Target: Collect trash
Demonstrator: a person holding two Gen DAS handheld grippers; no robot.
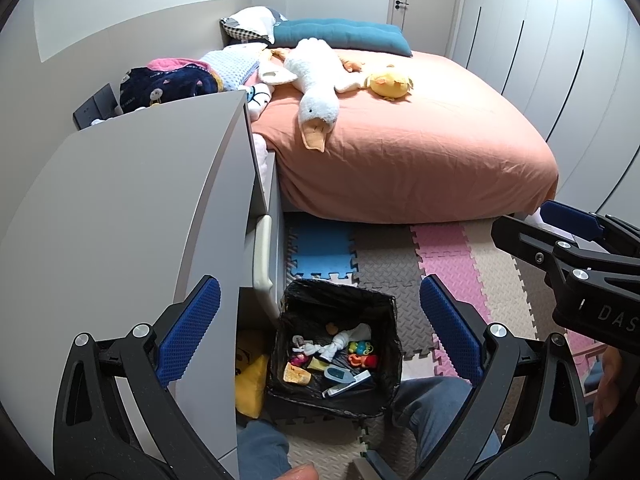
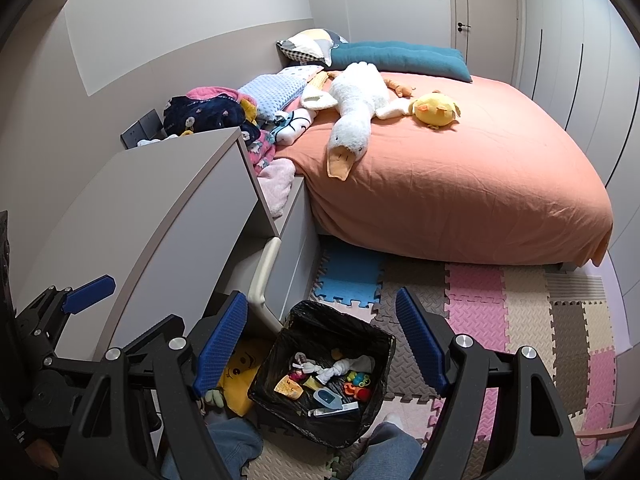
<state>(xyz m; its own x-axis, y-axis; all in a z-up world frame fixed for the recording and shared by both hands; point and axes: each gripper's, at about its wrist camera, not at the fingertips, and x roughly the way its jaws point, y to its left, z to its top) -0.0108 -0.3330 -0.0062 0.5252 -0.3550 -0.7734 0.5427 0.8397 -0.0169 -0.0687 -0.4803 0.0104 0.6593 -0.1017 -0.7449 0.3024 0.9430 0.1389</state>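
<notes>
Trash bin (image 1: pixel 336 352) is sitting right below and between my fingers, black liner folded over its rim, down on the foam mat floor (image 1: pixel 448 264). Stuff piled inside it: a knotted white rag (image 1: pixel 340 344), an orange wrapper (image 1: pixel 296 374), little colorful toys (image 1: pixel 362 354) and a white-and-grey packet (image 1: pixel 348 384). I'm holding my left gripper (image 1: pixel 320 332) wide open over it, nothing between the blue pads (image 1: pixel 192 332), totally empty. My right gripper (image 2: pixel 320 344) is hanging just as wide open above the same bin, also gripping nothing. From the left camera it's poking in at the far right edge. My knees in jeans (image 1: pixel 432 404) are showing just under the bin. A yellow plush (image 2: pixel 240 384) is leaning tucked beside the bin on the left pad's side, under the grey cabinet (image 1: pixel 132 208). Further out past the fingertips, the bed with the orange sheet (image 1: pixel 420 148) is carrying a big white goose plush (image 1: pixel 316 84) and a yellow chick plush (image 1: pixel 390 84). Beyond those a teal cushion (image 1: pixel 340 36) is lying near the back wall.
</notes>
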